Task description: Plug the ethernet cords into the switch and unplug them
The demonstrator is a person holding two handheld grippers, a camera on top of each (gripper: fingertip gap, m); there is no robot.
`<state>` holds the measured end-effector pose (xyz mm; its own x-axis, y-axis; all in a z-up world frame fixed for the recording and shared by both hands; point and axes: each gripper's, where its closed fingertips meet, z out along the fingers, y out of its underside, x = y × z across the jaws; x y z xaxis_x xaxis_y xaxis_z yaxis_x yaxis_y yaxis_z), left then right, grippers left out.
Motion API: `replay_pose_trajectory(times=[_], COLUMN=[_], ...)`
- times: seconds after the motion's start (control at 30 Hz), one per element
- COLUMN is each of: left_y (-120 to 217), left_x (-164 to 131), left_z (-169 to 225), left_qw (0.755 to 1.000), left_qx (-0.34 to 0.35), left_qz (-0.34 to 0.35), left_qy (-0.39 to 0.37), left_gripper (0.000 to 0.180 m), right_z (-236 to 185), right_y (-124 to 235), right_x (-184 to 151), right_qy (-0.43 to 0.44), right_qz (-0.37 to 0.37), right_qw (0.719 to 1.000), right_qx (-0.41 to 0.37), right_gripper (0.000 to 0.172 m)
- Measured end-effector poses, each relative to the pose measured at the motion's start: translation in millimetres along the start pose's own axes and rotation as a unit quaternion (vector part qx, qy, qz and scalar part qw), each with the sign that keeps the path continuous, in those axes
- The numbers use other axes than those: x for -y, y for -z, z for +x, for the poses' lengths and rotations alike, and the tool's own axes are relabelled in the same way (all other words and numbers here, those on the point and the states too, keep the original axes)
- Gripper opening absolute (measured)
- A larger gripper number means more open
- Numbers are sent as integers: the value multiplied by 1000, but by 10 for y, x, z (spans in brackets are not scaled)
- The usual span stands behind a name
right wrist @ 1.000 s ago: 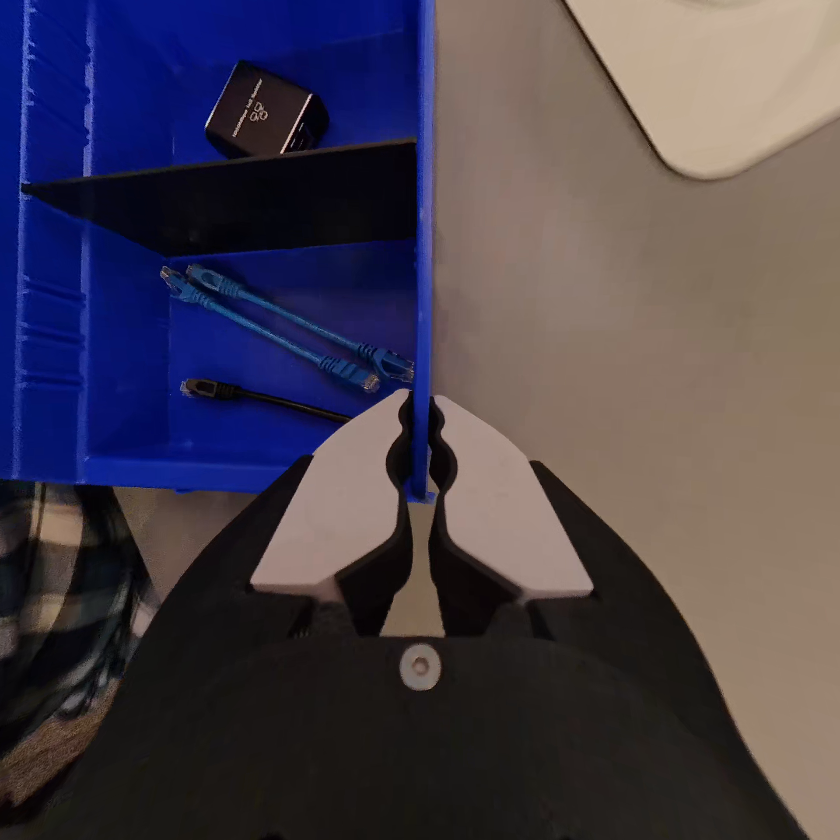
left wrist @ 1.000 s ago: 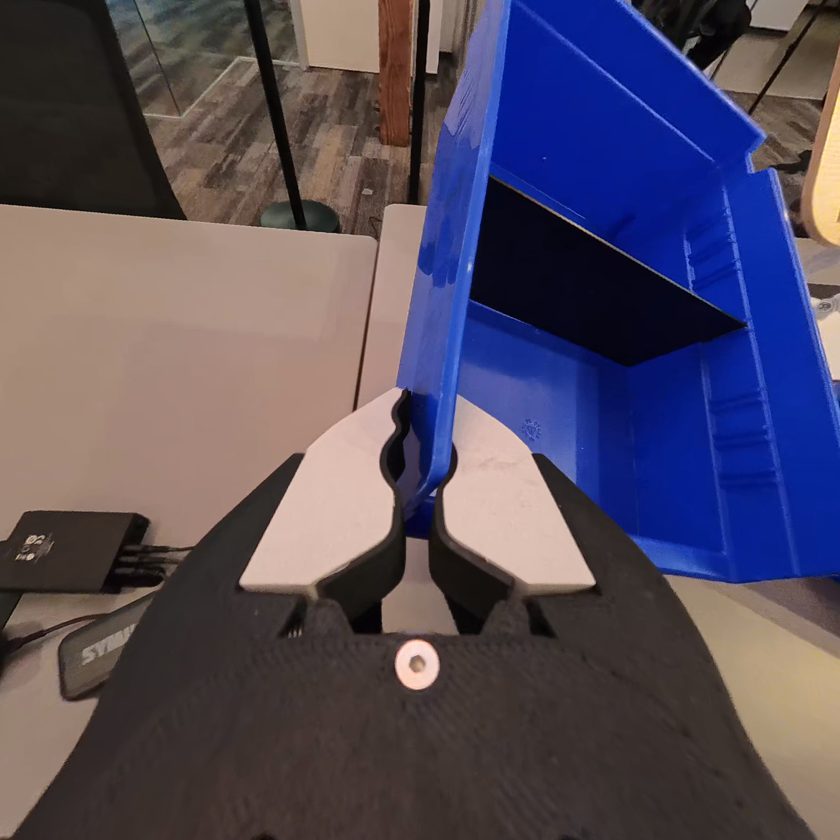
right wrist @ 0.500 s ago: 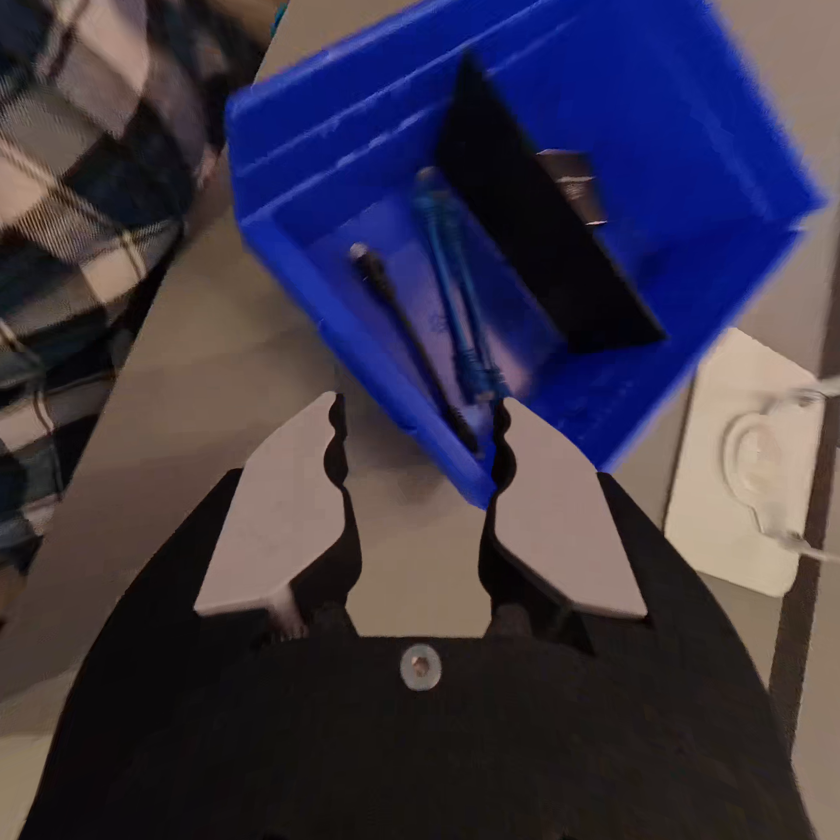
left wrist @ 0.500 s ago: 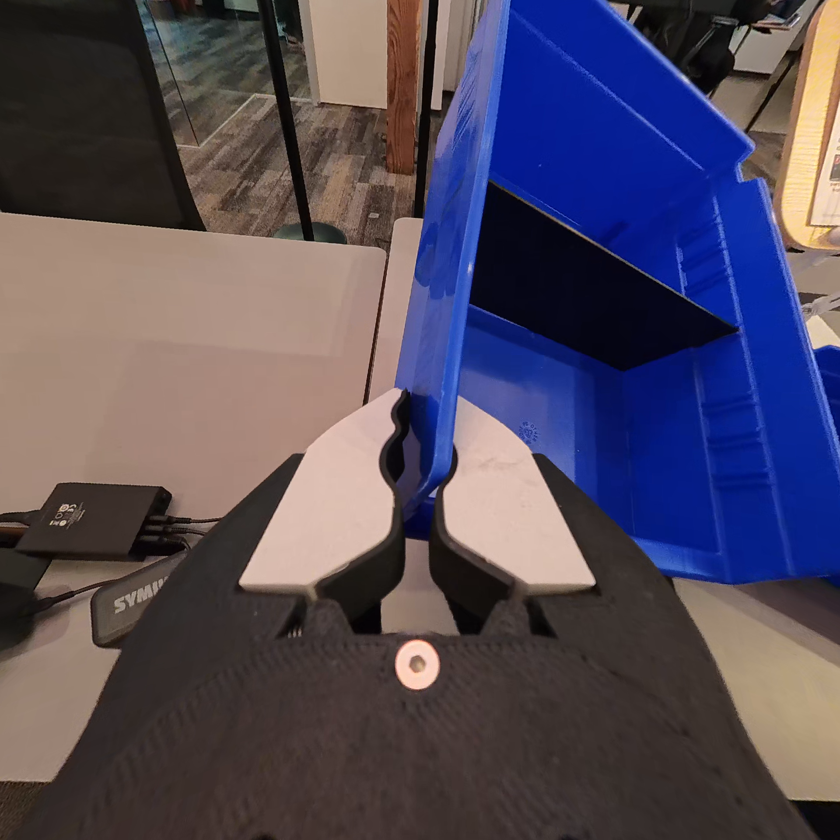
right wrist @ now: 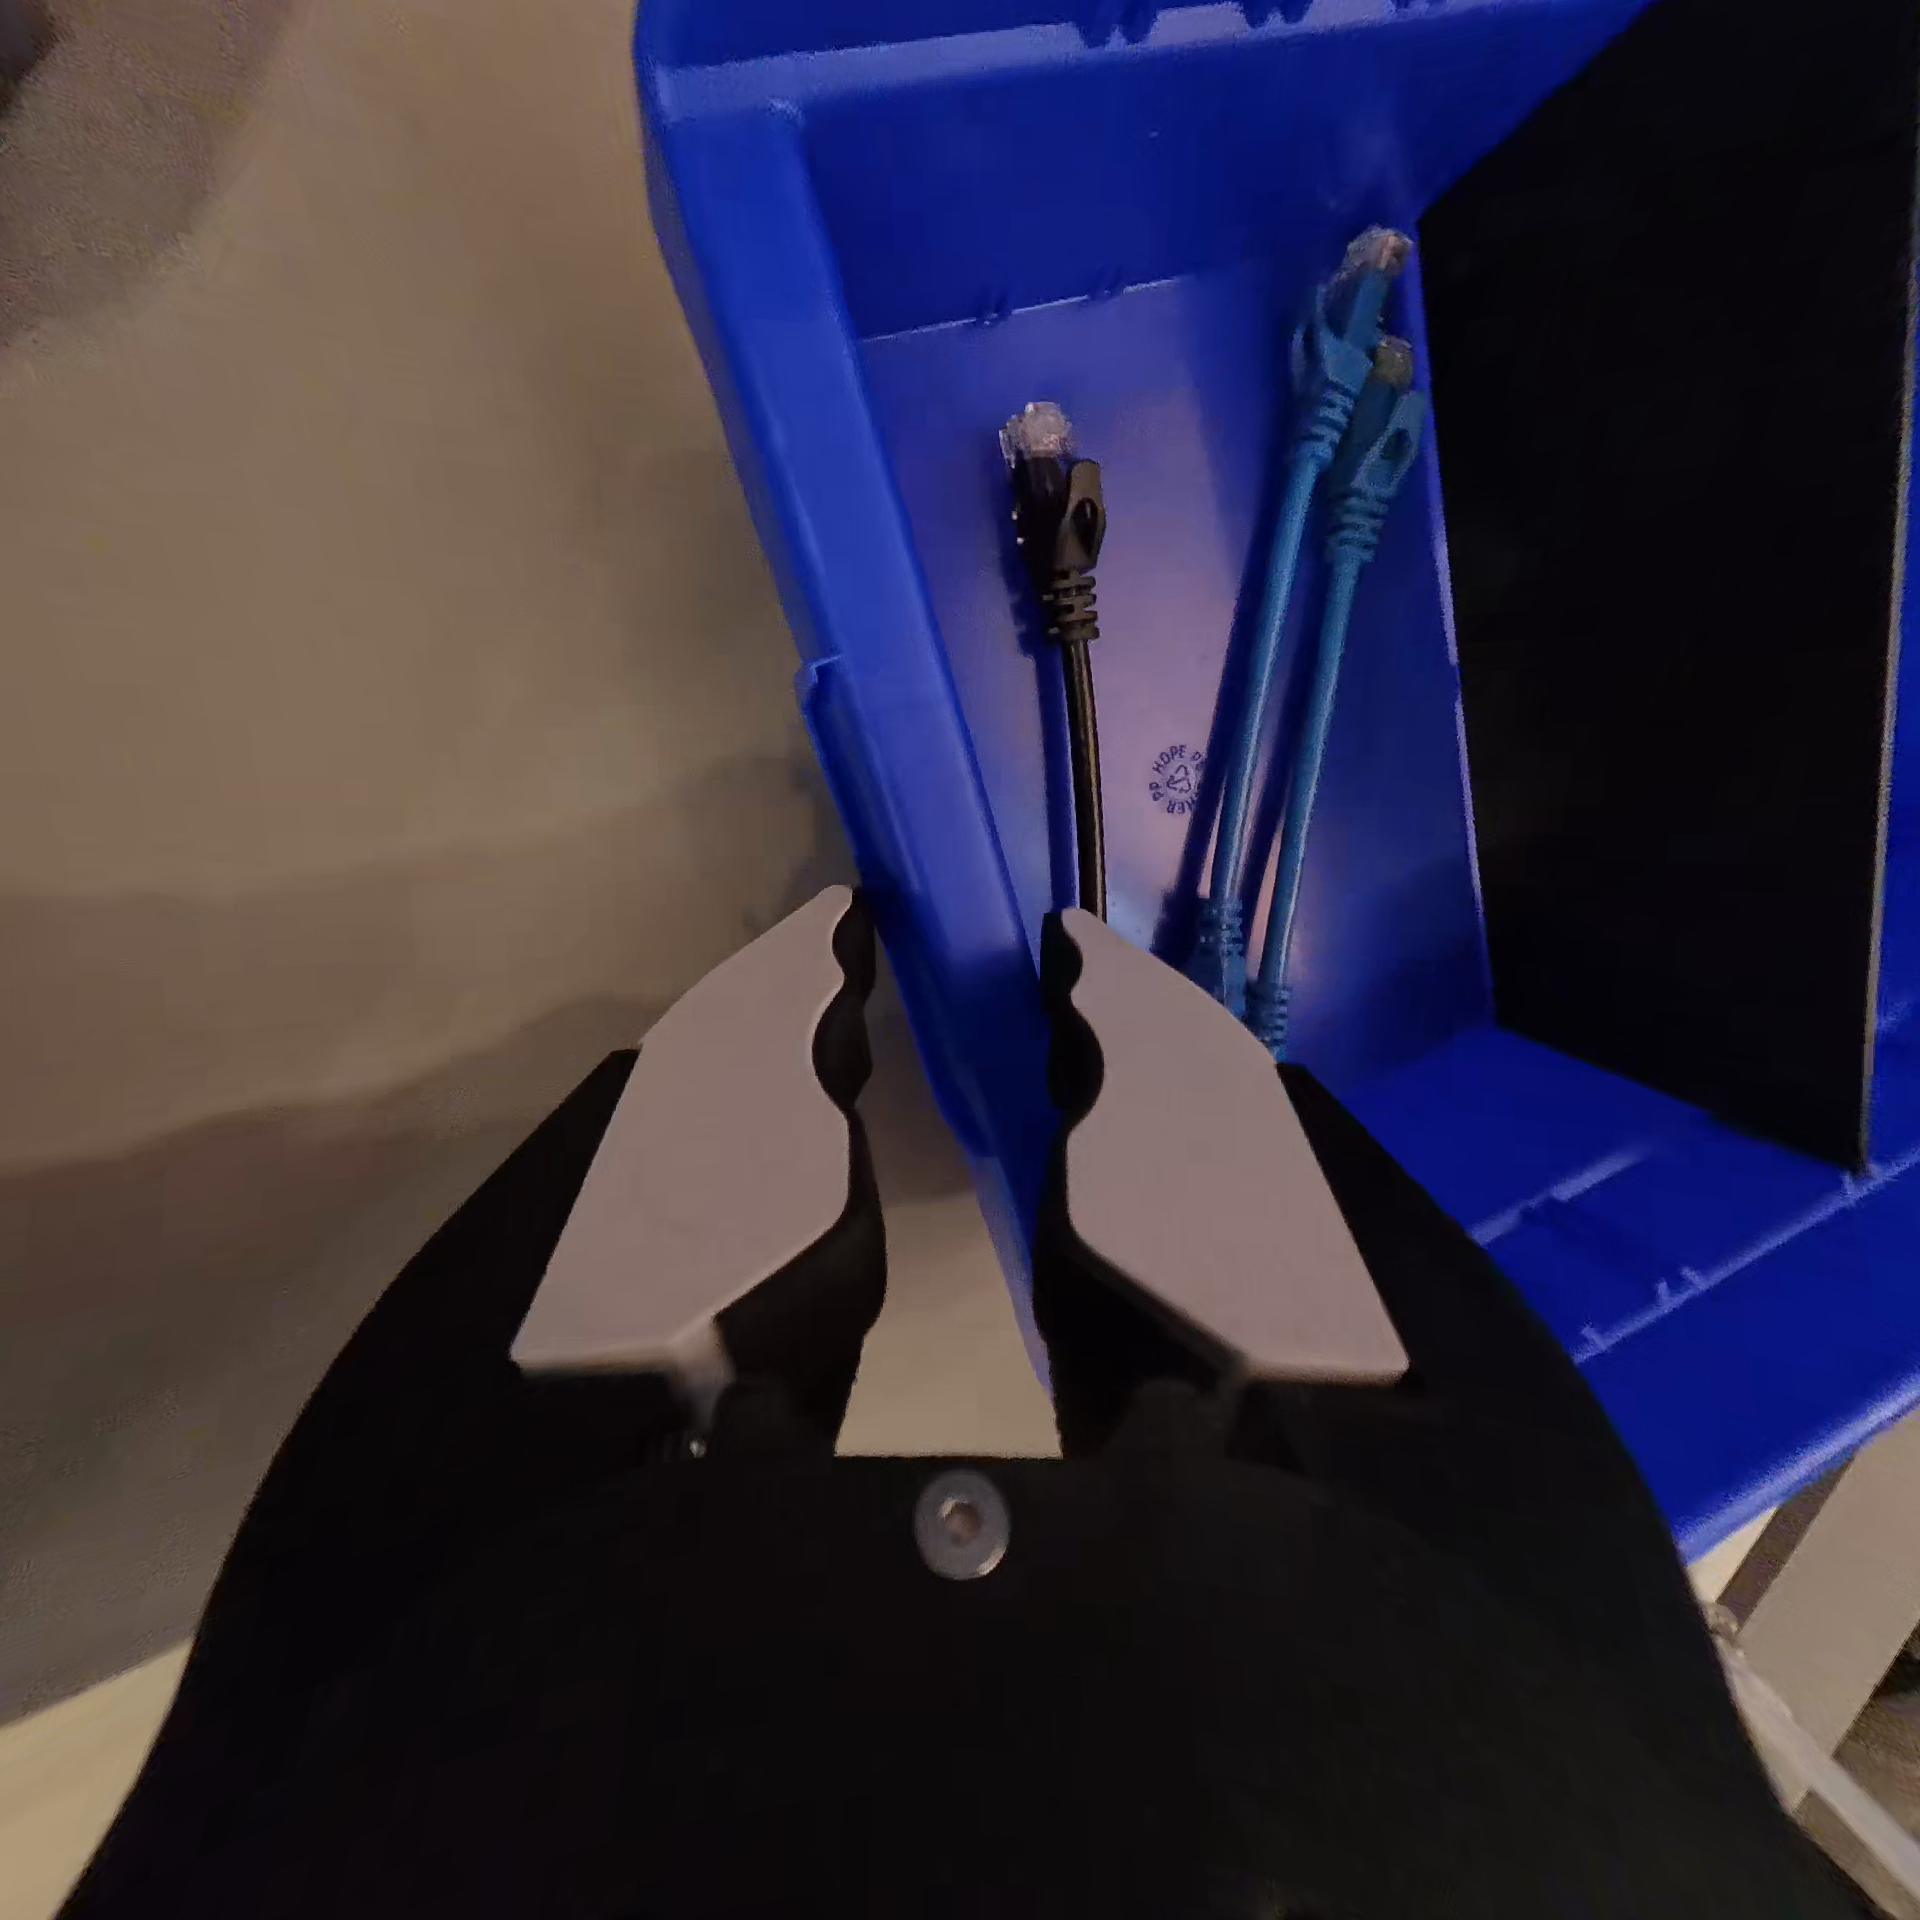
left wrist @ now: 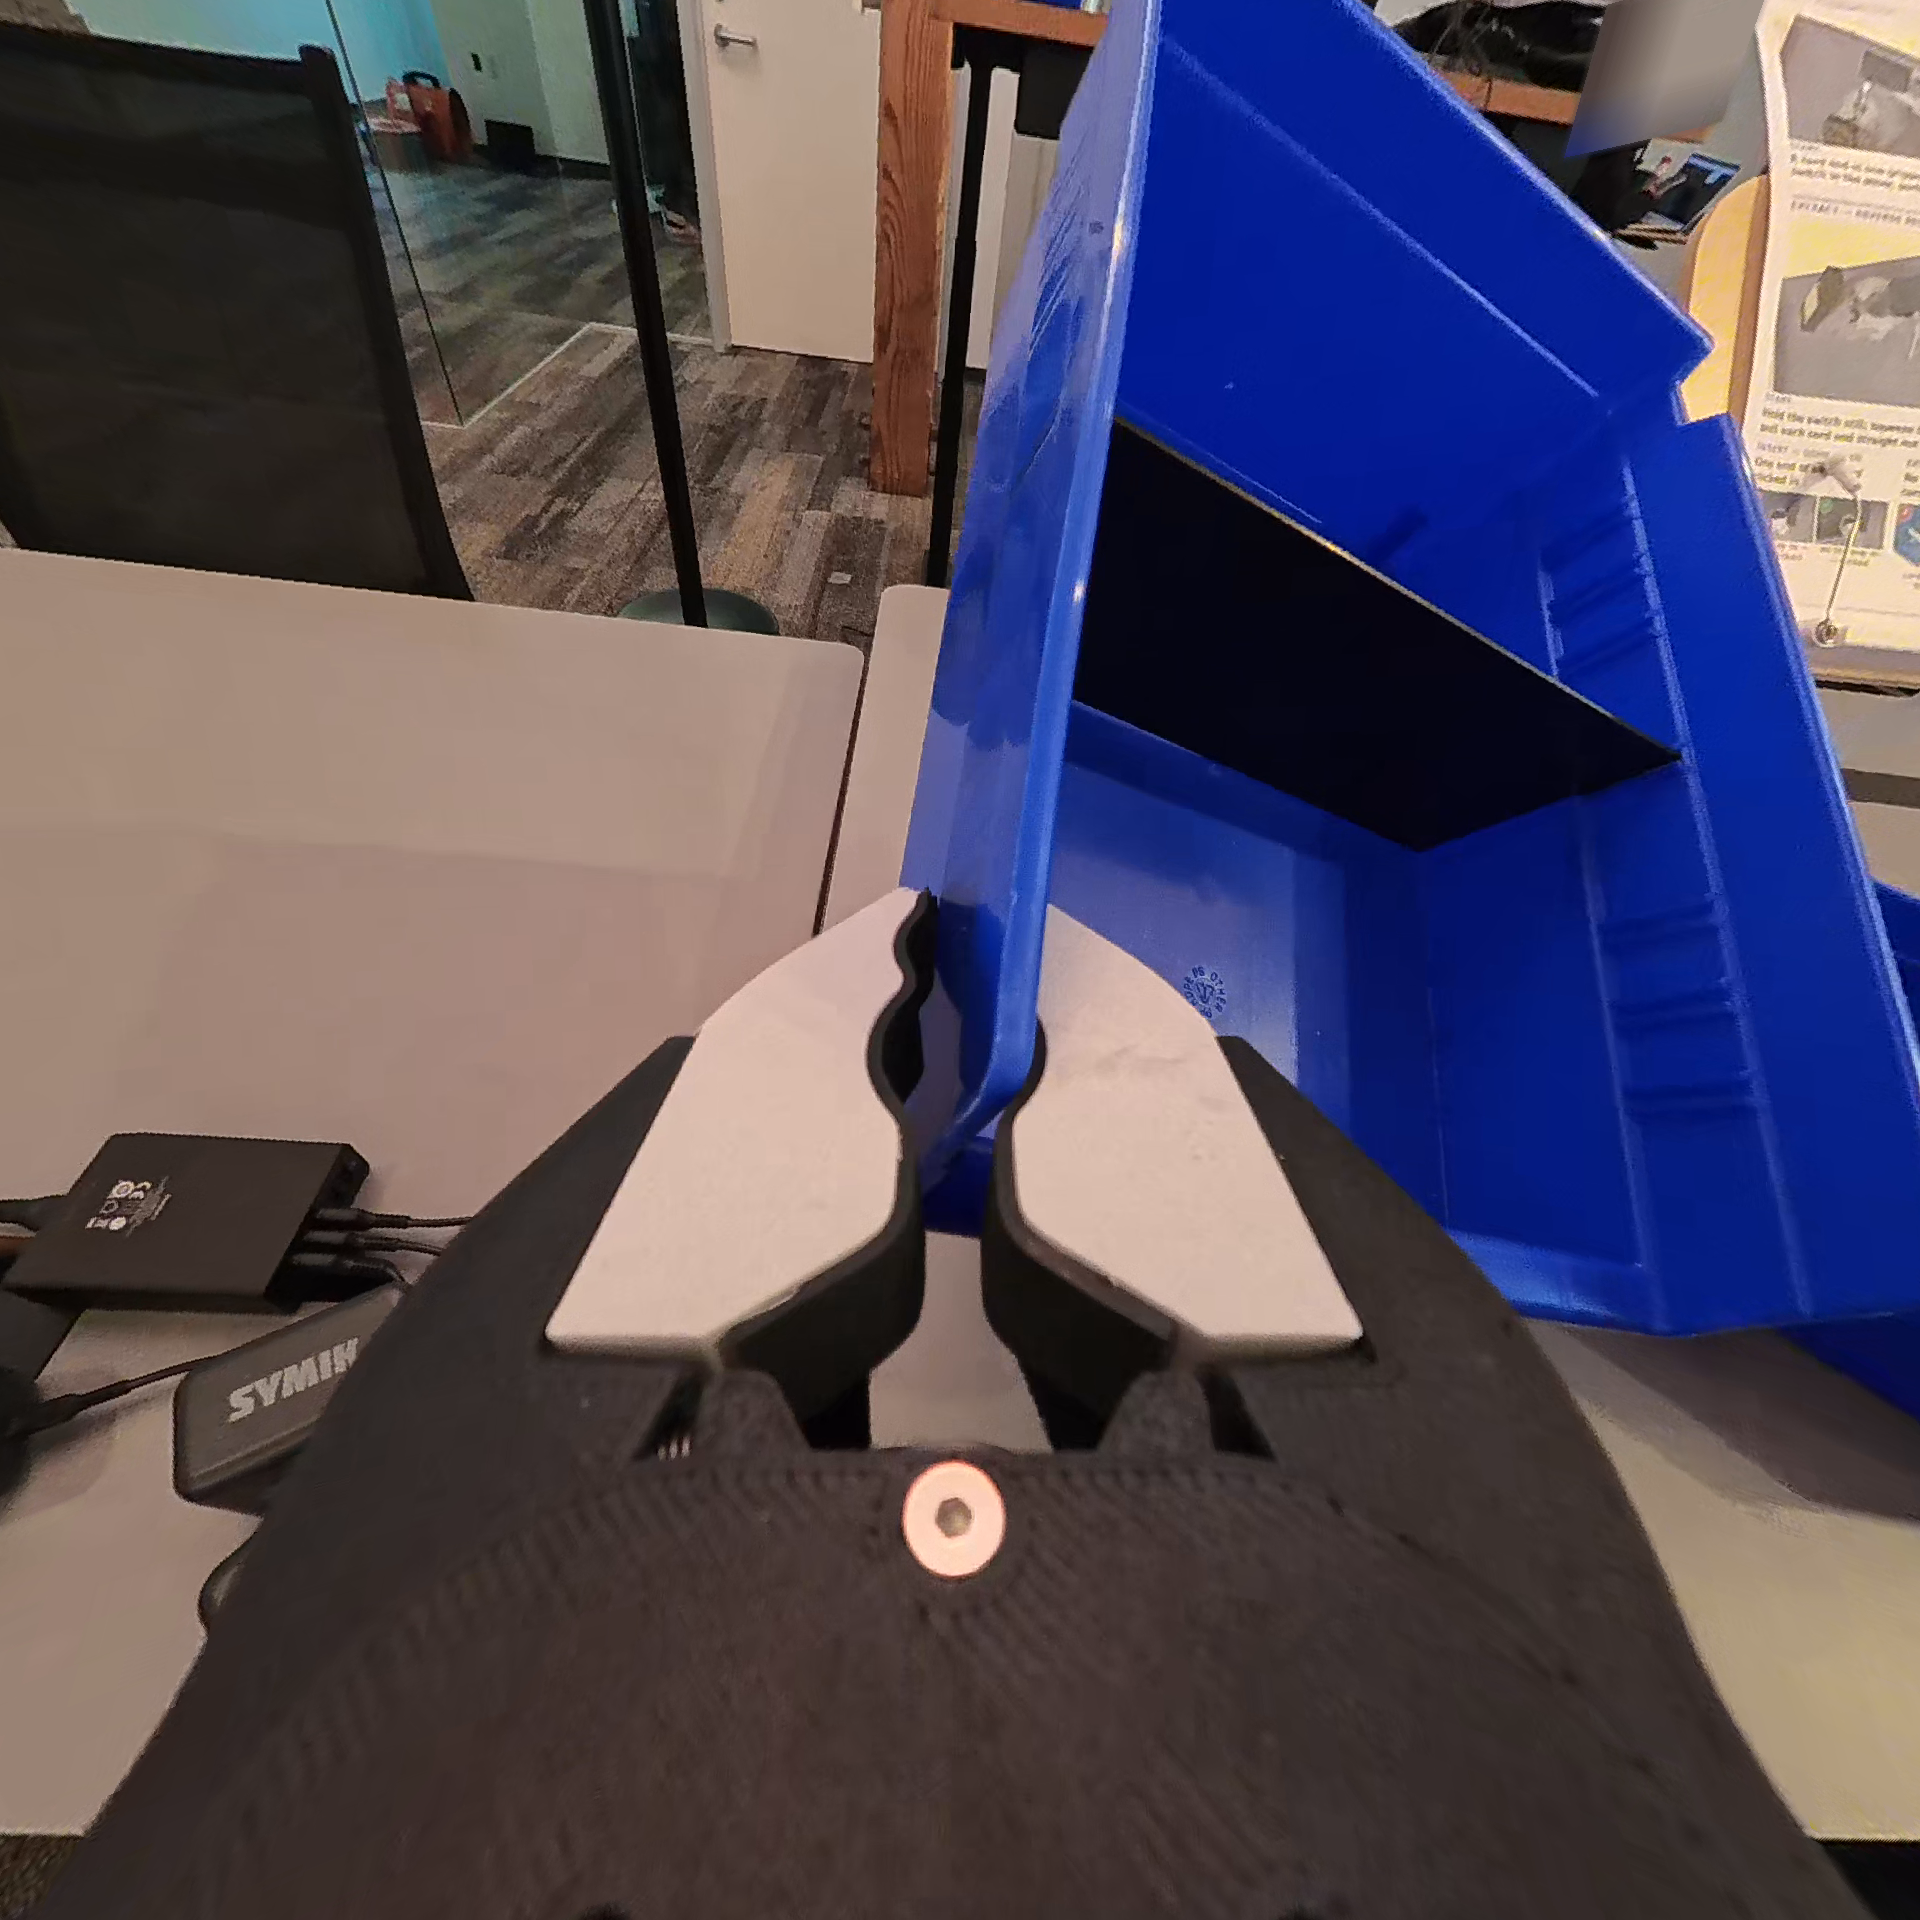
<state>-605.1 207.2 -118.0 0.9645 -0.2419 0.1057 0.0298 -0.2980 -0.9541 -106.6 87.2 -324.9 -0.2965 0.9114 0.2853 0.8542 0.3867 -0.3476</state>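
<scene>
My left gripper [left wrist: 982, 935] is shut on the side wall of an empty blue bin [left wrist: 1351, 312], which is tilted up off the grey table [left wrist: 416, 883]. A black divider [left wrist: 1299, 644] crosses the bin. In the right wrist view, a second blue bin [right wrist: 790, 416] holds a black ethernet cord [right wrist: 1070, 582] and two blue ethernet cords [right wrist: 1309, 623] in front of its black divider [right wrist: 1662, 623]. My right gripper [right wrist: 951, 914] is open and straddles that bin's near wall, one finger outside and one inside. The switch is not in view.
A black hub with plugged cables [left wrist: 177, 1216] and a dark flat device [left wrist: 281, 1392] lie on the table at the left. A black chair [left wrist: 187, 312] stands behind. A printed sheet [left wrist: 1839, 364] is at the far right. The edge of another blue bin [left wrist: 1881, 1371] shows at the right. There is about 55 cm between the tips of the two grippers.
My right gripper let go of the bin's side wall, opened wide, swung round to another wall and narrowed around it. My left gripper stays shut on the empty bin, which has shifted slightly.
</scene>
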Motion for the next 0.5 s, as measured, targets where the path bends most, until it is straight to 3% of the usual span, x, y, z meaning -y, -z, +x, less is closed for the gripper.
replay_pose_trajectory(times=[0.23, 0.4, 0.5], left_y=[152, 321, 388], left_x=[98, 205, 258], left_z=[-5, -27, -12], left_qw=[1000, 1000, 999], left_qx=[10, 20, 27], left_qz=[10, 20, 25], left_qy=[-10, -12, -13], left_gripper=[7, 7, 7], right_z=[1175, 2132, 2687], right_y=[-583, -1062, -1312], right_x=[471, 889, 1080], right_qy=[-121, -261, -300], right_qz=[-12, -35, -48], right_qw=[992, 962, 945], right_qx=[-32, -73, -123], right_gripper=[27, 27, 27])
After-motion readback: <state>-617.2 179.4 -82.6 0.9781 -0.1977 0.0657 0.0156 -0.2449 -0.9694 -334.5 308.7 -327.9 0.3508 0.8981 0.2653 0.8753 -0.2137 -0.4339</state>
